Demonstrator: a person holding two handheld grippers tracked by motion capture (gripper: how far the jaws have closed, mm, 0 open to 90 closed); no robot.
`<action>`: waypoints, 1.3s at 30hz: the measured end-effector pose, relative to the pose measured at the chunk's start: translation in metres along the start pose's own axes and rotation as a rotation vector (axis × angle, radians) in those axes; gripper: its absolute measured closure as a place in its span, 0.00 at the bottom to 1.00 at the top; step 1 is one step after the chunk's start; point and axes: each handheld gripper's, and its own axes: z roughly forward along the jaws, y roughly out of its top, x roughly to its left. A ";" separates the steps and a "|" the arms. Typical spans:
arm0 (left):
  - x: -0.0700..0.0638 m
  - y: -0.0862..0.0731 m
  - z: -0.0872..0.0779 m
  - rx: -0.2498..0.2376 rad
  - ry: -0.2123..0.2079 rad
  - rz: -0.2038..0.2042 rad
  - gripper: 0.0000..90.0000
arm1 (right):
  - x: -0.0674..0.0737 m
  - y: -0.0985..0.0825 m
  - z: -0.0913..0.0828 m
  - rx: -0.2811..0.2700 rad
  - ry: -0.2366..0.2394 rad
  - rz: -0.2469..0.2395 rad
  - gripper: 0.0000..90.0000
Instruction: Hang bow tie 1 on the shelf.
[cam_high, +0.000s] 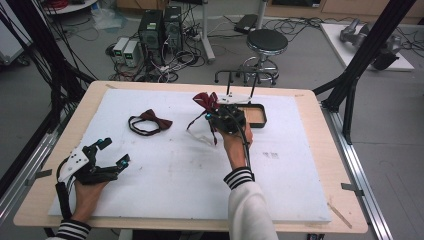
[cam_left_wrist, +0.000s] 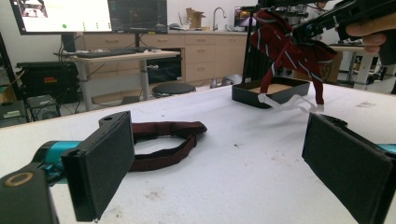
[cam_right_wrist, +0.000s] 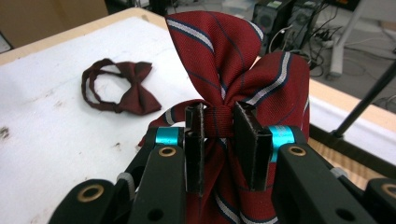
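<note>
Striped bow tie lifted in the right gripper, left gripper idle

At about 8 o'clock on the white foam-covered table (cam_high: 165, 175) the left gripper (cam_high: 112, 152) rests with its jaws spread wide, nothing between them. At 11 o'clock lies a plain dark-red fabric bow tie with a looped strap (cam_high: 149, 121) — flat, well apart from both grippers. Near 1 o'clock the right gripper (cam_right_wrist: 219, 140) is clamped on the knot of a dark-red bow tie with white and navy stripes (cam_right_wrist: 224, 60), held above the table just beside a shallow black rectangular tray (cam_high: 259, 116) — straps dangling.
</note>
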 end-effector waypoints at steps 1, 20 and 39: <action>0.000 0.000 0.000 0.000 0.000 0.000 0.11 | 0.000 0.000 0.000 0.000 0.000 0.000 0.82; 0.000 0.000 0.000 -0.001 0.000 0.002 0.11 | -0.012 0.004 -0.029 -0.125 -0.074 -0.008 0.82; 0.000 0.000 0.001 -0.001 0.000 -0.002 0.11 | -0.037 0.011 -0.059 -0.202 -0.137 0.034 0.82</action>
